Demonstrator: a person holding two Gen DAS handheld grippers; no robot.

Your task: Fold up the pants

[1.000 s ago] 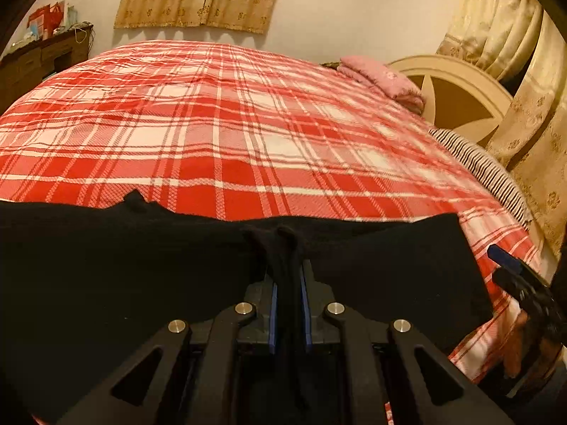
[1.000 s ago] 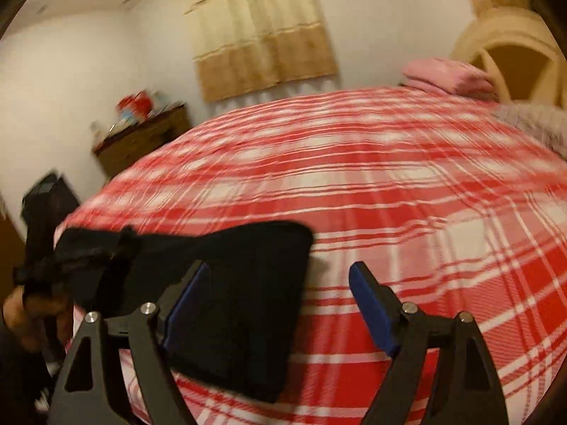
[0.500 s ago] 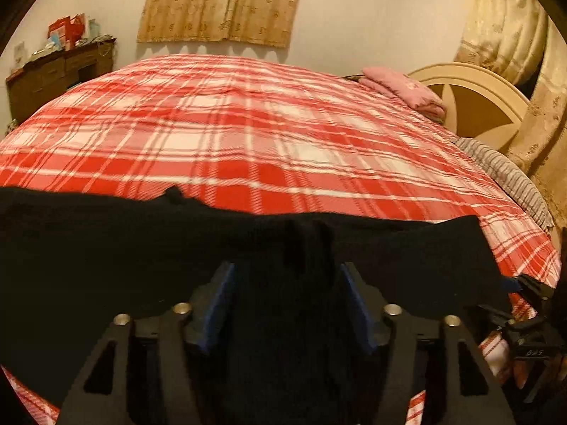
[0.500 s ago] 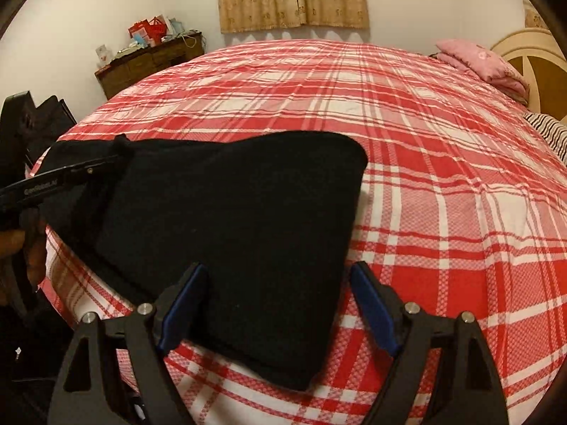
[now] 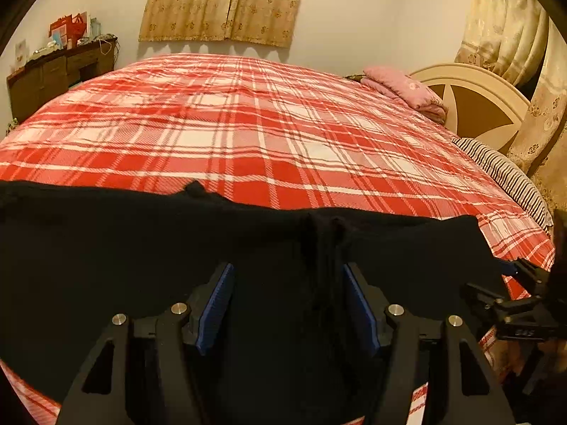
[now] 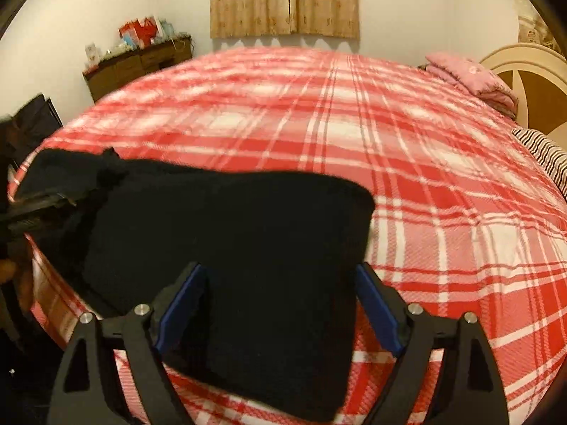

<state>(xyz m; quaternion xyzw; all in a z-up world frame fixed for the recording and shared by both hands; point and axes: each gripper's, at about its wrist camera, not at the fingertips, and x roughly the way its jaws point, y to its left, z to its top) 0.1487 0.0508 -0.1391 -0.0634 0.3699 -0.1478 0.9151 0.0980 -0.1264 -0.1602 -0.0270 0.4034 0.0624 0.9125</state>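
The pants (image 6: 226,248) are plain black. The bedspread (image 5: 269,134) is a red and white plaid with thin dark lines. A folded blanket (image 5: 407,90) is pink, and the pillow (image 5: 506,173) beside it has black and white stripes. The curtains (image 6: 283,0) are beige with a darker gold floral band. The headboard (image 5: 475,106) is cream with brown panels, and the dresser (image 5: 60,74) is dark brown.

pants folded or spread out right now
Folded: the pants lie as one compact black block on the bed, with no separate legs showing. How many layers, I cannot tell.
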